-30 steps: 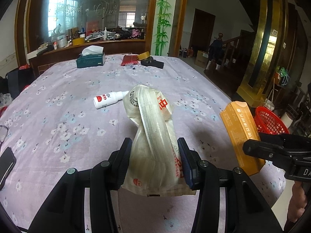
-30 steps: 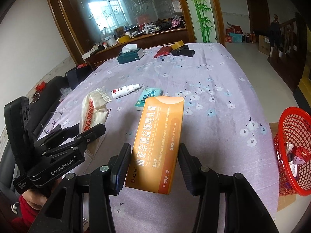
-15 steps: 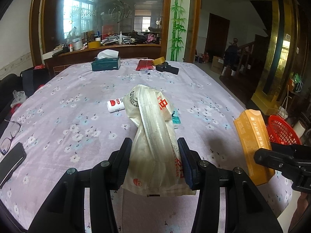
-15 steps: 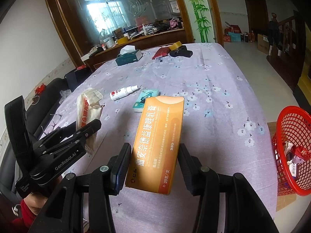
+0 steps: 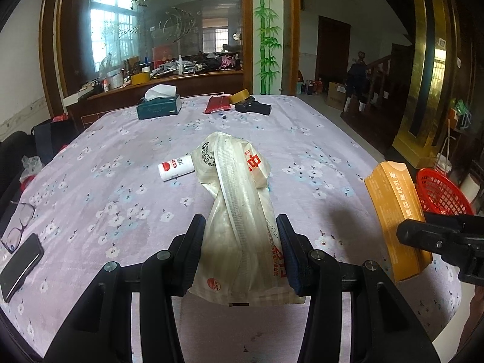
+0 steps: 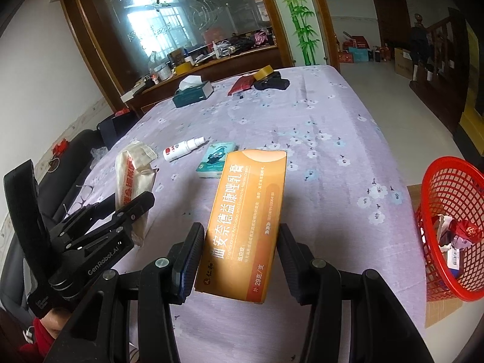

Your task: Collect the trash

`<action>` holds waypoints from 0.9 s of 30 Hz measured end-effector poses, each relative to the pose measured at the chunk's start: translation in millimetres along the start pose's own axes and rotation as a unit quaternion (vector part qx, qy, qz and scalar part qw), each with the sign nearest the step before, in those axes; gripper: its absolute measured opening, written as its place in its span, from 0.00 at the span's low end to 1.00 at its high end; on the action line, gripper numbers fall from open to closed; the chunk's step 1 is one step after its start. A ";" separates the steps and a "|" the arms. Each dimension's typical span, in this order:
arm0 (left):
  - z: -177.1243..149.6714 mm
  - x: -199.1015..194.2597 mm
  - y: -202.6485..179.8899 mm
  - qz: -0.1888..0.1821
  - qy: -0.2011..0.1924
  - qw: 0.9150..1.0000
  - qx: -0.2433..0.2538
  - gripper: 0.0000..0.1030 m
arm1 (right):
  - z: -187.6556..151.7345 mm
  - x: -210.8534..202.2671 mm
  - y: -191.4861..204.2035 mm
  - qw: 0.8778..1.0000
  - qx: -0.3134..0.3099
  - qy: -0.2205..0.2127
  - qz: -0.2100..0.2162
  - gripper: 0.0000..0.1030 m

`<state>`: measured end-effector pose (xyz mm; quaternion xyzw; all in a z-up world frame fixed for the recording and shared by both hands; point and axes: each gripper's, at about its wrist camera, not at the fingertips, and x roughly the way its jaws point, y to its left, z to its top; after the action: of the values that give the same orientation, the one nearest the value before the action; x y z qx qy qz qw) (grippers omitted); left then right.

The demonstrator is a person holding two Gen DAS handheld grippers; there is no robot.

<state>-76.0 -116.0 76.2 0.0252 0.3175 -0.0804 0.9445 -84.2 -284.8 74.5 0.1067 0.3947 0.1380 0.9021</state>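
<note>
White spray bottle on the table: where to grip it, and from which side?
Grip the spray bottle across its round body, mid-length, coming down from above with the fingers straddling it. It lies flat on the tablecloth with its thin nozzle toward the teal packet, so the nozzle end is too slim to hold. Both tongs are full now: left holds the bag, right the orange box.

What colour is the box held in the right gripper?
Orange, with white lettering and a darker band at its near end. The box shows best in the right wrist view.
</note>
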 end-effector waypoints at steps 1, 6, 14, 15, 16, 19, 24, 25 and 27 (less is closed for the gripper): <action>0.3 0.5 -1.9 0.000 0.000 1.000 0.003 0.45 | -0.1 -1.1 -1.9 1.000 0.002 -0.001 -0.001 0.51; -0.1 2.6 -10.8 -0.002 0.003 1.000 0.015 0.45 | -1.7 -3.4 -11.9 1.000 0.013 -0.002 -0.002 0.51; -1.6 5.0 -20.6 -0.007 0.008 1.000 0.027 0.45 | -4.1 -7.8 -24.6 1.000 0.028 -0.005 -0.006 0.51; -2.2 4.9 -22.5 -0.010 0.009 1.000 0.028 0.45 | -4.9 -9.1 -26.0 1.000 0.030 -0.006 -0.007 0.51; -1.9 5.8 -23.8 -0.012 0.010 0.999 0.028 0.45 | -5.0 -10.0 -27.2 0.999 0.031 -0.006 -0.007 0.51; -6.7 6.1 -37.5 -0.031 0.019 0.999 0.038 0.45 | -4.5 -15.9 -33.5 0.999 0.038 -0.014 -0.011 0.51; -18.2 6.9 -67.4 -0.059 0.030 0.996 0.067 0.45 | -5.2 -28.8 -49.2 0.998 0.056 -0.026 -0.023 0.51; -18.9 7.4 -71.1 -0.062 0.031 0.995 0.070 0.45 | -5.2 -30.4 -51.3 0.998 0.059 -0.028 -0.025 0.51; -20.9 8.7 -79.2 -0.068 0.034 0.994 0.077 0.45 | -6.4 -34.0 -55.3 0.997 0.062 -0.031 -0.028 0.51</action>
<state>-94.9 -193.1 54.5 0.0788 0.3428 -0.1679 0.9209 -101.9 -347.5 76.9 0.1552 0.3770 0.0843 0.9092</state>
